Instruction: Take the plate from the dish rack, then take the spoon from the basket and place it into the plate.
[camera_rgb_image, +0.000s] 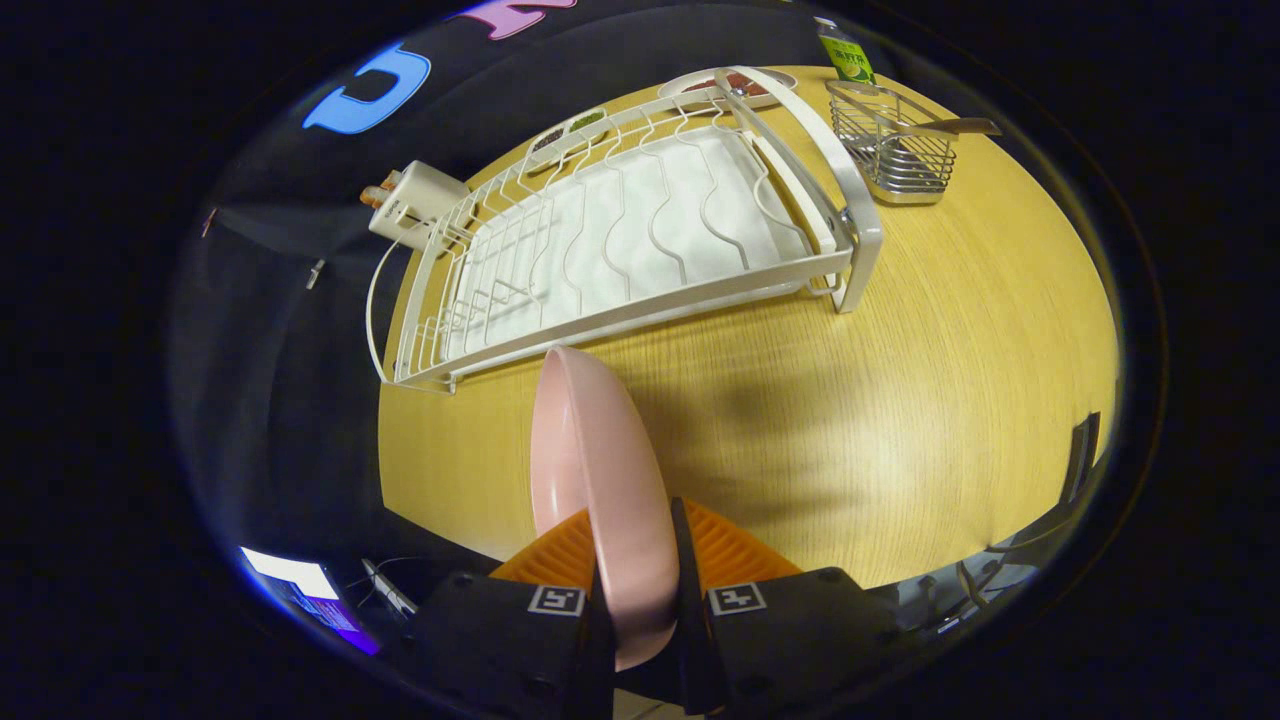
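Between the fingers of the gripper (637, 590) sits the pink plate (600, 490), held edge-on and upright, both fingers pressed on its two faces near the lower rim. Plate is off the desk (900, 400), its top edge reaching up toward the front rail of the dish rack (620, 250) but apart from it.

Landmark: dish rack. White wire frame with a white tray under it, lying on the desk beyond the plate, slots empty as far as visible. Just right of the rack's far end stands a metal wire basket (895, 145), apart from the rack. Spoon (950, 126) lies in the basket, handle sticking out over its right rim. Behind the basket, a bottle with a green label (845, 55). Behind the rack's far end, a flat dish with something dark on it (725, 88), partly hidden by the rack frame. Along the rack's back side, a small tray with dark and green contents (568, 130), contents too small to tell. At the rack's left rear corner, a white boxy device (415, 205) at the desk edge. Bare wood-grain desk right of the rack and in front of it.
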